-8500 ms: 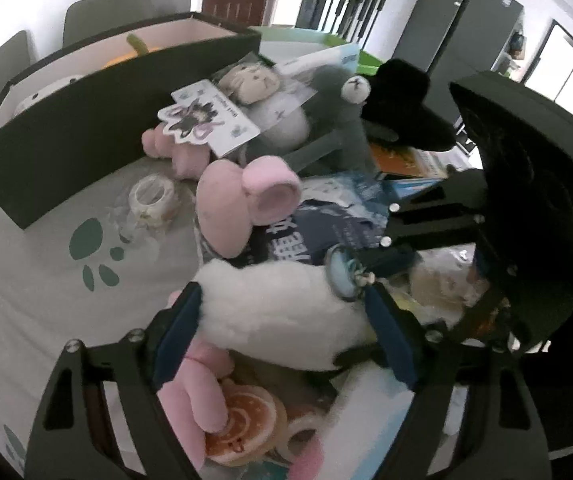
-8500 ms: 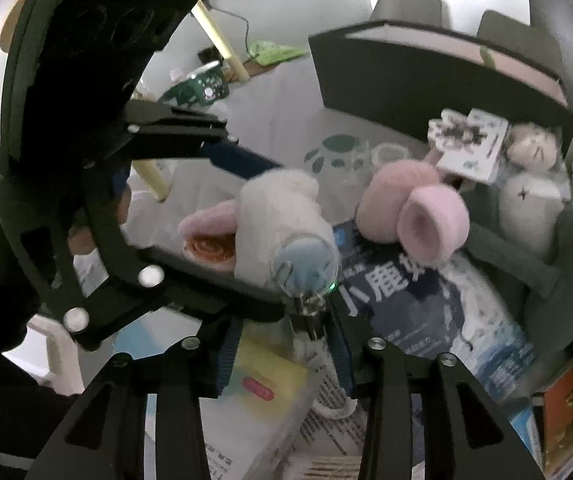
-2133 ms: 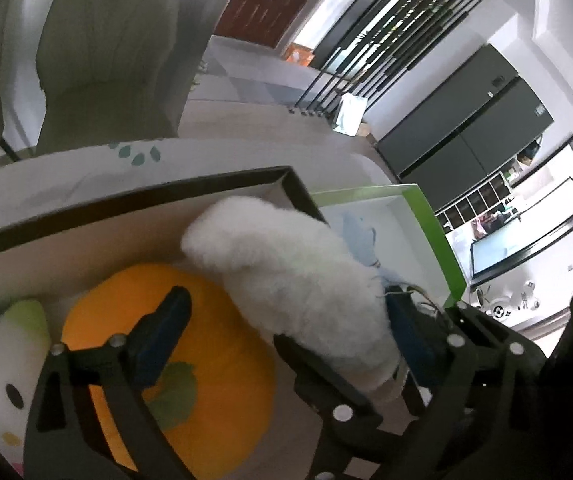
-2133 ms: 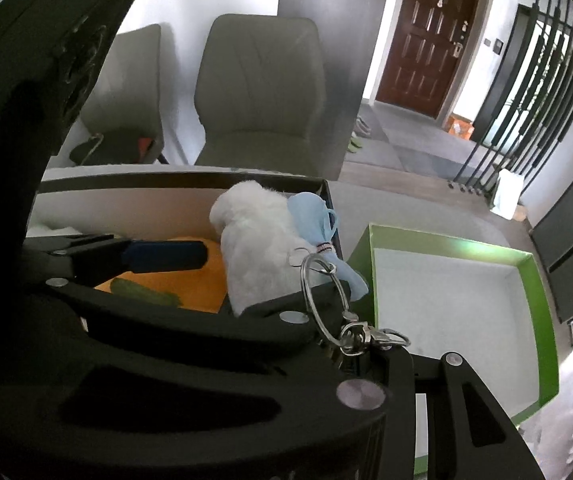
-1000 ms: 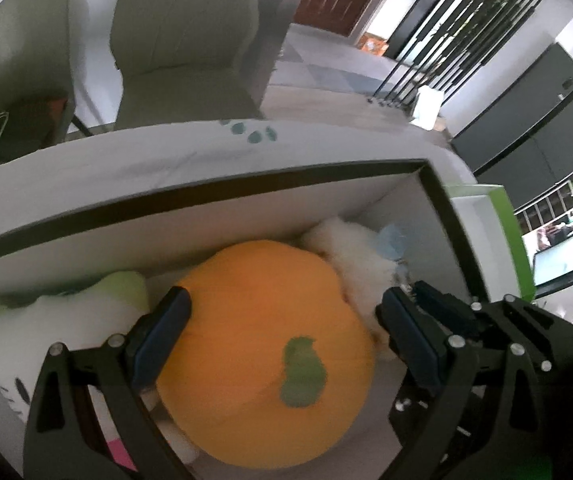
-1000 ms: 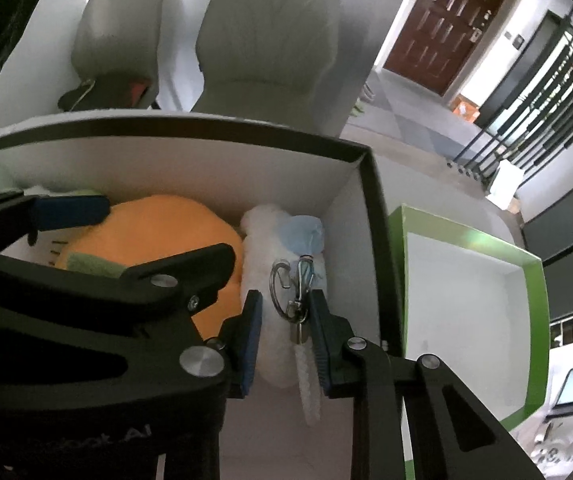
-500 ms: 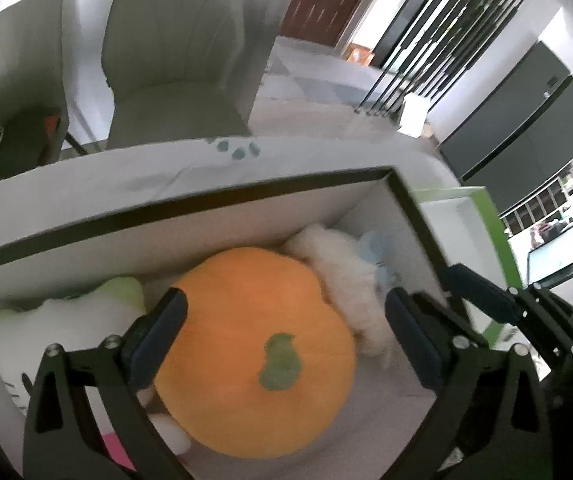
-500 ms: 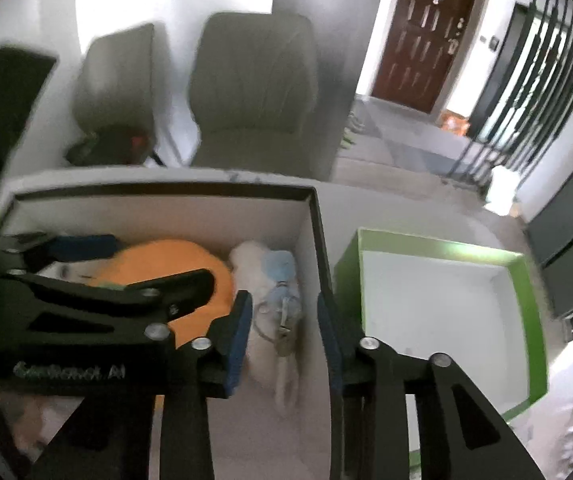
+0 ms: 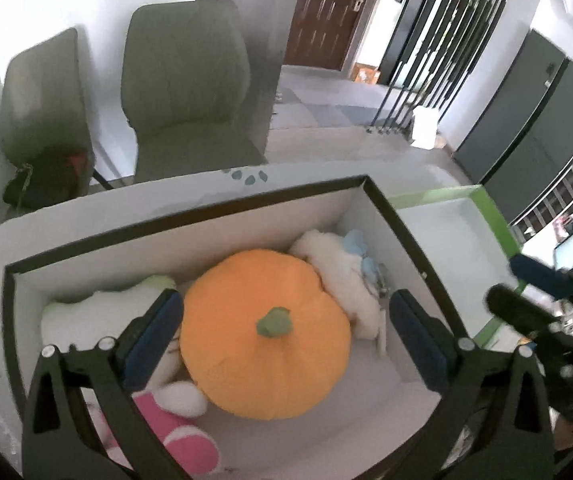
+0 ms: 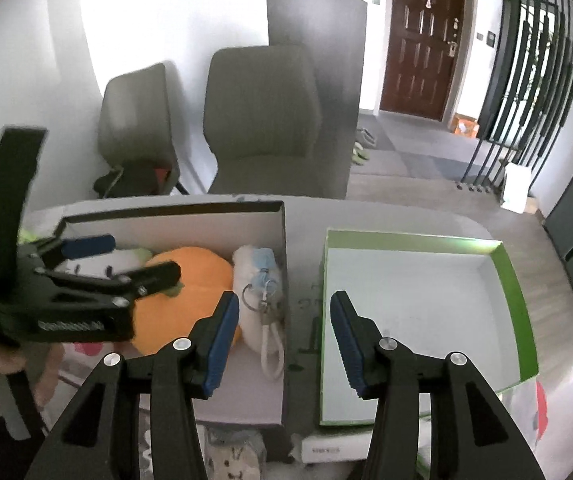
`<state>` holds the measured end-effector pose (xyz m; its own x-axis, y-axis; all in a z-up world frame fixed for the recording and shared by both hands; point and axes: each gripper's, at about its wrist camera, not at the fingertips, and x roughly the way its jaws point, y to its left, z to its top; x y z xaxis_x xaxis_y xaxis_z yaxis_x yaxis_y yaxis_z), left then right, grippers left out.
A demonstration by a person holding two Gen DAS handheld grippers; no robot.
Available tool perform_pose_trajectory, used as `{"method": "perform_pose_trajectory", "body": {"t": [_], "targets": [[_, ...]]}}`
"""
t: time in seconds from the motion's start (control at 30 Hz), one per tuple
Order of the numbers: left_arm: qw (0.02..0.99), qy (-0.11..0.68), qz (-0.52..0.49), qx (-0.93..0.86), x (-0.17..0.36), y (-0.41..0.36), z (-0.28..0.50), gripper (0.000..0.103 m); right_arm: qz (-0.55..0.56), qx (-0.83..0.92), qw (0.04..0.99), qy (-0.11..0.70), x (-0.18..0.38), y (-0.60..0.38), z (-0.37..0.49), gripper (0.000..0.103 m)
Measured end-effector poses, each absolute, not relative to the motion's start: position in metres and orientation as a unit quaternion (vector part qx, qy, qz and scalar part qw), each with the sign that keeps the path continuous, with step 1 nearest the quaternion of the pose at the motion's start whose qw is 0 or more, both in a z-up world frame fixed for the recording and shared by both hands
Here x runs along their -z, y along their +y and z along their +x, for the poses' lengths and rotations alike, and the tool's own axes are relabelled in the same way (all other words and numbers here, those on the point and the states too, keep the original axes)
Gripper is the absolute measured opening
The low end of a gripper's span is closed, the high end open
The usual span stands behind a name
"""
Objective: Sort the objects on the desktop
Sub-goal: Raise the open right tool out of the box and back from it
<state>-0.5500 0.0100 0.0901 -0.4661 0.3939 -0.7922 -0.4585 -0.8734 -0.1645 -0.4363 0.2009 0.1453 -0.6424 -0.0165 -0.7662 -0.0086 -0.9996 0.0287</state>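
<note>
Item: white plush keychain [image 10: 255, 300], deposited in the black box [image 9: 390, 216] at its right end, beside the orange pumpkin plush [image 9: 264, 340]. Left tongs [image 9: 282, 334] fully spread, empty; right tongs [image 10: 284, 334] released, opening wider (nothing between). One object was sorted; the green tray [image 10: 514, 280] lay empty.

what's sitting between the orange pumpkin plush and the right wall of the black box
A white fluffy plush with a blue piece and a metal key ring, wedged between the orange pumpkin plush and the black box wall. Both wrist views show it.
</note>
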Motion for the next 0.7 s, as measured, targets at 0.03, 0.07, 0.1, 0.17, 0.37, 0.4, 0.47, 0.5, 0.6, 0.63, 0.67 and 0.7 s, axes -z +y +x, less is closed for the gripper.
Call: {"method": "perform_pose_trajectory", "body": {"t": [0.03, 0.07, 0.1, 0.17, 0.37, 0.4, 0.47, 0.5, 0.6, 0.63, 0.67, 0.7], "targets": [[0.245, 0.039, -0.448, -0.859, -0.093, 0.012, -0.544, 0.103, 0.422, 0.907, 0.005, -0.017, -0.147, 0.202, -0.433, 0.05], [0.241, 0.04, -0.444, -0.862, -0.096, 0.012, -0.539, 0.103, 0.42, 0.907, 0.009, -0.02, -0.149, 0.202, -0.43, 0.05], [0.238, 0.04, -0.44, -0.865, -0.098, 0.012, -0.535, 0.103, 0.419, 0.908, 0.013, -0.021, -0.149, 0.202, -0.426, 0.05], [0.233, 0.041, -0.434, -0.869, -0.105, 0.013, -0.524, 0.103, 0.419, 0.908, 0.021, -0.023, -0.151, 0.202, -0.417, 0.05], [0.197, 0.073, -0.406, -0.89, -0.126, 0.008, -0.489, 0.103, 0.407, 0.912, 0.038, -0.037, -0.162, 0.205, -0.391, 0.052], [0.19, 0.076, -0.401, -0.893, -0.13, 0.006, -0.484, 0.103, 0.403, 0.913, 0.04, -0.04, -0.165, 0.207, -0.386, 0.06], [0.179, 0.081, -0.388, -0.9, -0.139, 0.001, -0.472, 0.103, 0.396, 0.916, 0.045, -0.048, -0.169, 0.209, -0.376, 0.069], [0.173, 0.083, -0.382, -0.904, -0.144, -0.001, -0.466, 0.103, 0.393, 0.917, 0.047, -0.052, -0.171, 0.21, -0.371, 0.07], [0.162, 0.09, -0.365, -0.912, -0.155, -0.006, -0.445, 0.103, 0.387, 0.918, 0.057, -0.058, -0.174, 0.21, -0.356, 0.07], [0.159, 0.092, -0.363, -0.914, -0.158, -0.007, -0.438, 0.103, 0.386, 0.919, 0.06, -0.059, -0.175, 0.209, -0.351, 0.071], [0.157, 0.096, -0.359, -0.915, -0.161, -0.008, -0.43, 0.103, 0.385, 0.919, 0.063, -0.06, -0.176, 0.209, -0.347, 0.073], [0.155, 0.099, -0.356, -0.916, -0.164, -0.008, -0.422, 0.103, 0.383, 0.919, 0.066, -0.061, -0.177, 0.208, -0.342, 0.08]]}}
